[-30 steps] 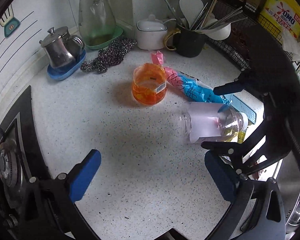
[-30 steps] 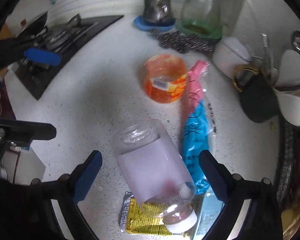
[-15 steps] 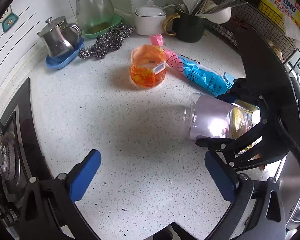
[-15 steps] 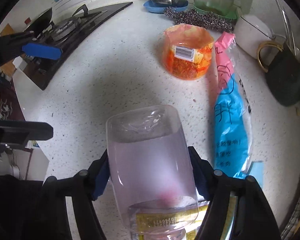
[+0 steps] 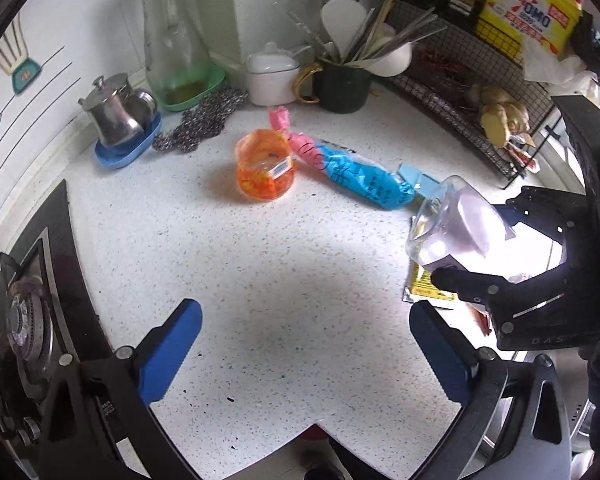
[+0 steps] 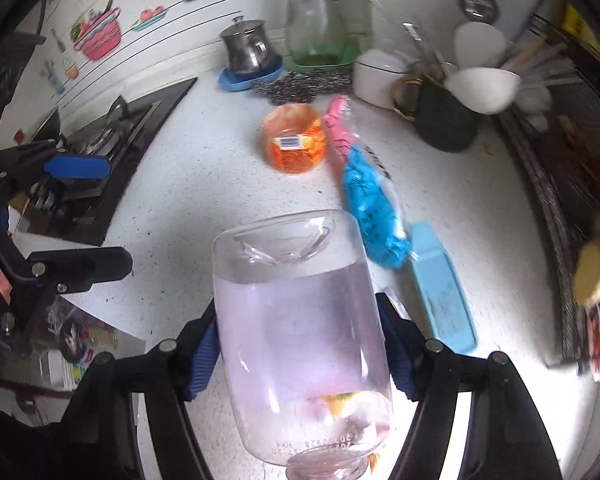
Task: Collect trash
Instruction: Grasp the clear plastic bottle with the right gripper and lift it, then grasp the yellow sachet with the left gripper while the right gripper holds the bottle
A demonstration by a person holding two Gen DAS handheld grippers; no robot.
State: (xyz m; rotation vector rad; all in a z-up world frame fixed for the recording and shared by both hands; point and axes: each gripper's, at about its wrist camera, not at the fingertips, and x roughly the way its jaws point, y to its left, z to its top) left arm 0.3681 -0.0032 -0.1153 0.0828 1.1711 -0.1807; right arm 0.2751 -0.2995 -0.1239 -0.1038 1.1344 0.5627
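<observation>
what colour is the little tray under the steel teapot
Blue. The tray under the steel teapot shows best in the left wrist view.

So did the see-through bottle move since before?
Yes. The clear bottle lay flat near the blue wrapper; now the right gripper's fingers clamp it and it is tilted up off the countertop.

White speckled counter [image 5: 260,264]; black stove [image 5: 24,312]; sticker-decorated wall [image 6: 112,20].
</observation>
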